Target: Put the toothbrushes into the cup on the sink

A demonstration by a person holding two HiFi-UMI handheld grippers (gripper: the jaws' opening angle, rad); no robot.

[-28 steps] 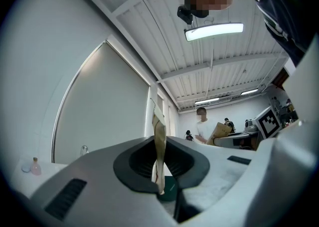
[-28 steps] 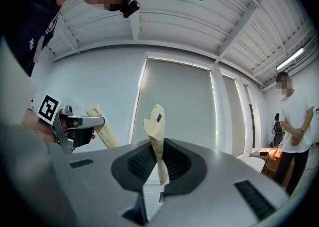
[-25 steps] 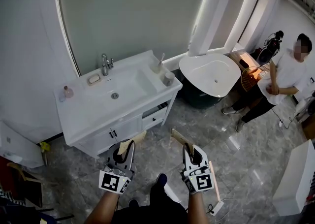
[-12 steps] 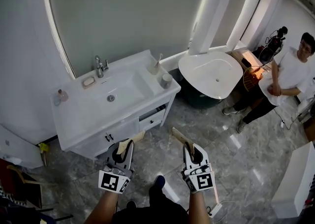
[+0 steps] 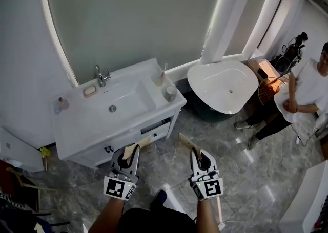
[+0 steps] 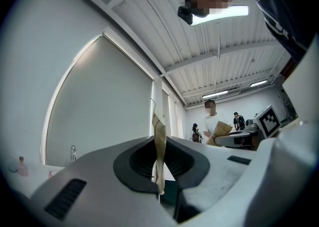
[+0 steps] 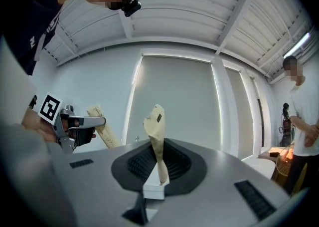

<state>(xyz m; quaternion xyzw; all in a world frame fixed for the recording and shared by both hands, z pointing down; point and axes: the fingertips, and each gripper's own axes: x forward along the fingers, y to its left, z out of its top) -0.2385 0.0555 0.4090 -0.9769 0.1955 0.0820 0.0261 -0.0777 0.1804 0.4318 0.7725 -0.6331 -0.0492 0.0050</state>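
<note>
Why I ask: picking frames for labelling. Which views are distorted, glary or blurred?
Head view: sharp, evenly lit; wide-angle lens bows the mirror rim, glossy floor shows sheen. Left gripper view: fisheye, black corners, ceiling lamp blown out, left toothbrush soft. Right gripper view: same fisheye; right toothbrush crisper.
</note>
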